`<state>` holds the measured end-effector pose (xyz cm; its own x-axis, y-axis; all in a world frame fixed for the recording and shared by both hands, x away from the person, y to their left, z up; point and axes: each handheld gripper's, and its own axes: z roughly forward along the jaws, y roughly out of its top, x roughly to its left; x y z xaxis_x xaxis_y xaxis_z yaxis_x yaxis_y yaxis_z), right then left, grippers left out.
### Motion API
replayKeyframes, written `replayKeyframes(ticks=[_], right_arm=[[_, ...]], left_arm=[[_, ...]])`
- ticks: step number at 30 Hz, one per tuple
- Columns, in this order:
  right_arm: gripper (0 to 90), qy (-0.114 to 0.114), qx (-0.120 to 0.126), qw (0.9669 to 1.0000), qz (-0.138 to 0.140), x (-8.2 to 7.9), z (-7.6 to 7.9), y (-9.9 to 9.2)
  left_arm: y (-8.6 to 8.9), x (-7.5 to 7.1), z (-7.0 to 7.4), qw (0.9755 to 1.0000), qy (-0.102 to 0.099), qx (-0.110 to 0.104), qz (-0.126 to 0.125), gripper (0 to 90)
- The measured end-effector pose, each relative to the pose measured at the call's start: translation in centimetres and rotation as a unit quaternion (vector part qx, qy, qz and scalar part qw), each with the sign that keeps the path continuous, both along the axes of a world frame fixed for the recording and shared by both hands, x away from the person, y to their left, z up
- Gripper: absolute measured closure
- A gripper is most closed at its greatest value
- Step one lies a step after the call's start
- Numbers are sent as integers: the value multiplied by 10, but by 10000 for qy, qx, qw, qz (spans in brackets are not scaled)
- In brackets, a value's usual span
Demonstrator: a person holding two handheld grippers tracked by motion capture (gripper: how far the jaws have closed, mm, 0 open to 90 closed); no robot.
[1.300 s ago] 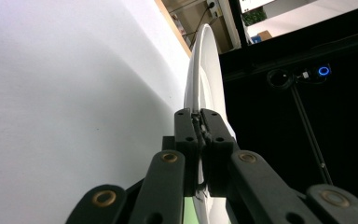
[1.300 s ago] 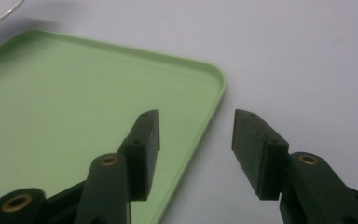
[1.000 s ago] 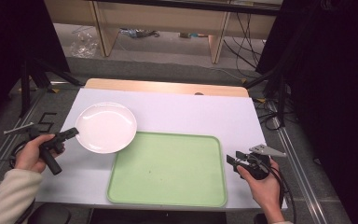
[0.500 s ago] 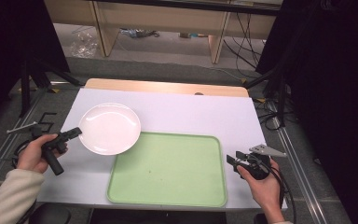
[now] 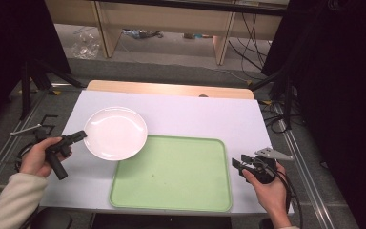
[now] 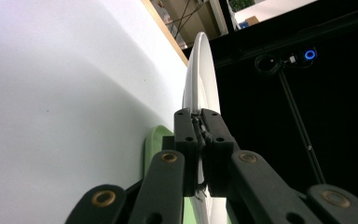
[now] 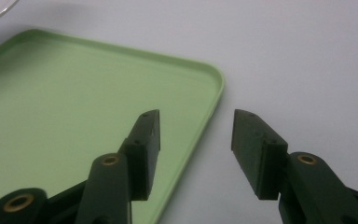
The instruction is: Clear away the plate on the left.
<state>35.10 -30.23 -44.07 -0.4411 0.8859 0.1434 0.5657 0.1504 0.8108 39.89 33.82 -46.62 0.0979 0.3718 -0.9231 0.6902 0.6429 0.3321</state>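
- We find the white plate [image 5: 115,132] at the left of the white table [image 5: 195,117], its right edge overlapping the far-left corner of the green tray [image 5: 171,174].
- The left gripper [image 5: 80,136] is clamped on the plate's left rim; the left gripper view shows the plate edge-on between closed jaws.
- We judge the plate stiff, smooth, breakable and likely to pivot from a one-sided rim hold.
- The right gripper [image 5: 237,164] hangs with jaws wide and empty by the tray's right edge.
- The tray bed is bare; its raised lip must be cleared.

A lab: black curtains [image 5: 343,95], loose cables [image 5: 248,33], metal-framed table [image 5: 181,114].
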Motion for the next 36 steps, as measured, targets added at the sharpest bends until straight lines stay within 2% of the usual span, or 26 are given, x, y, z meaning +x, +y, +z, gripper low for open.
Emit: replayKeyframes(ticks=[1,2,3,4,5,6,7,9,10,11,12,13,20,21,22,26,28,29,30,33,34,35,36], right_arm=[[529,33,9,10000,-12,0,0,0],[530,31,7,10000,-12,0,0,0],[530,32,6,10000,-13,0,0,0],[530,29,2,10000,-12,0,0,0],[530,27,3,10000,-9,0,0,0],[530,29,6,10000,-8,-1,1,0],[532,85,-52,9999,-51,-1,2,0],[533,35,-24,10000,-40,-1,2,0],[534,29,-40,10000,-43,-1,2,-1],[534,28,-31,10000,-40,-1,2,-1],[533,37,-20,10000,-37,-1,2,-1],[534,51,-42,10000,-35,-1,2,-1],[533,17,-75,9999,-65,-1,2,-2],[534,-6,-13,10000,-63,-1,1,-1],[534,-4,-10,10000,-67,-1,1,-1],[534,-6,-32,10000,-92,-1,1,-2],[534,2,-12,10000,-69,-1,1,-1],[534,2,-12,10000,-68,-1,1,-1],[534,3,-14,10000,-69,-1,1,-1],[535,-5,-25,10000,-79,-1,1,-2],[535,-11,-37,10000,-87,-1,1,-2],[536,0,-10,10000,-68,-1,1,-2],[536,-5,-15,10000,-78,-1,1,-2]], left_arm=[[0,0,1,9998,86,194,-1,859],[0,0,1,9998,86,194,-1,860],[-3,0,1,10000,40,12,33,859],[-3,-1,1,10000,35,59,39,860],[-4,-1,3,9998,112,168,58,861],[-4,-1,2,10000,-12,91,29,860],[-4,-1,2,9999,17,136,49,859],[-5,-1,3,9999,6,97,29,859],[-5,-1,3,9999,66,105,62,859],[-6,-1,3,9998,77,180,32,859],[-7,-1,3,10000,-6,64,-6,859],[-8,-2,5,9998,91,164,44,859],[-12,-2,6,9998,47,177,6,860],[-12,-2,6,9998,47,177,6,860],[-13,-2,6,9997,-19,243,-40,860],[-18,-2,7,9998,44,191,-49,860],[-19,-2,7,9997,39,205,-117,861],[-22,-2,6,9998,-28,144,-130,862],[-23,-2,7,9996,18,232,-171,862],[-26,-3,7,9997,-19,171,-150,861],[-26,-3,8,9994,71,268,-193,862],[-27,-3,8,9995,79,234,-184,862],[-28,-3,7,9997,-59,132,-187,862]])
